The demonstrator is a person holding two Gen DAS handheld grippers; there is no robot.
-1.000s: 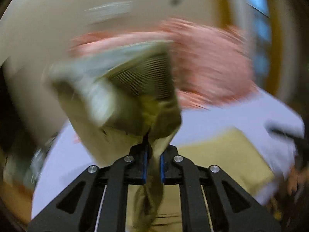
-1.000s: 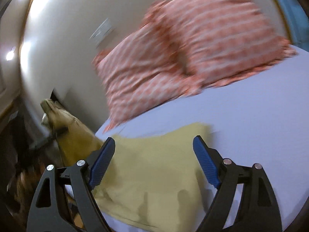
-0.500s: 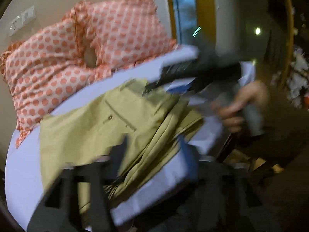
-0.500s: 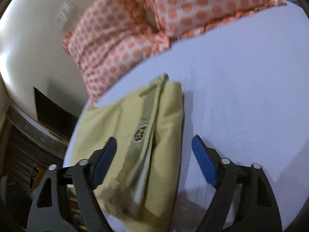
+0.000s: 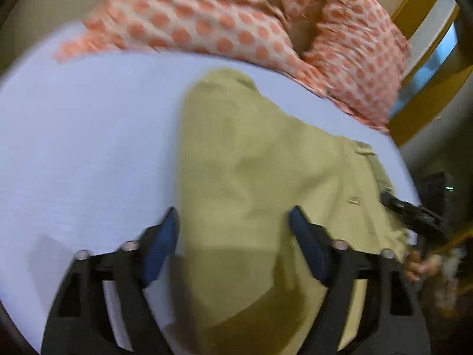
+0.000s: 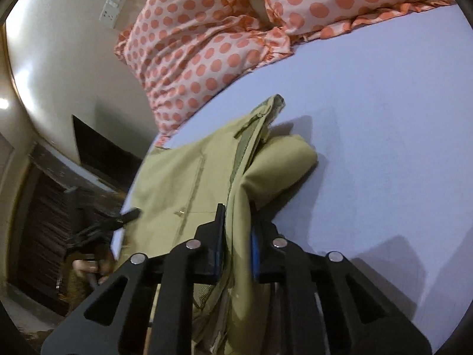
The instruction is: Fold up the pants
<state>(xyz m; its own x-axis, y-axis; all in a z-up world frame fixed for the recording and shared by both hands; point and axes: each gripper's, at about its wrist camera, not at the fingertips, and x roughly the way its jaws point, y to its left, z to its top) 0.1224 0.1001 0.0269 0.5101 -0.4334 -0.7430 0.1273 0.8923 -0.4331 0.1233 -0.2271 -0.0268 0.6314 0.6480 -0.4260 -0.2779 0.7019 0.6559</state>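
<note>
Olive-green pants (image 5: 266, 177) lie folded on a lavender bed sheet (image 5: 88, 148). My left gripper (image 5: 233, 236) is open and empty, its blue pads either side of the pants' near edge, just above the cloth. My right gripper (image 6: 236, 236) is shut on a bunched fold of the pants (image 6: 189, 183) and lifts it slightly off the sheet (image 6: 384, 148). The right gripper also shows at the right edge of the left wrist view (image 5: 414, 216), at the pants' waist end. The left gripper shows at the left of the right wrist view (image 6: 112, 222).
Two polka-dot orange pillows (image 6: 221, 29) lie at the head of the bed, also in the left wrist view (image 5: 236, 23). A wall with a switch plate (image 6: 113, 6) and dark furniture (image 6: 59, 207) stand beside the bed. A yellow window frame (image 5: 428, 88) is at the right.
My left gripper let go of the pants, opened and swung over the folded cloth. My right gripper came down and closed on a fold at the pants' edge.
</note>
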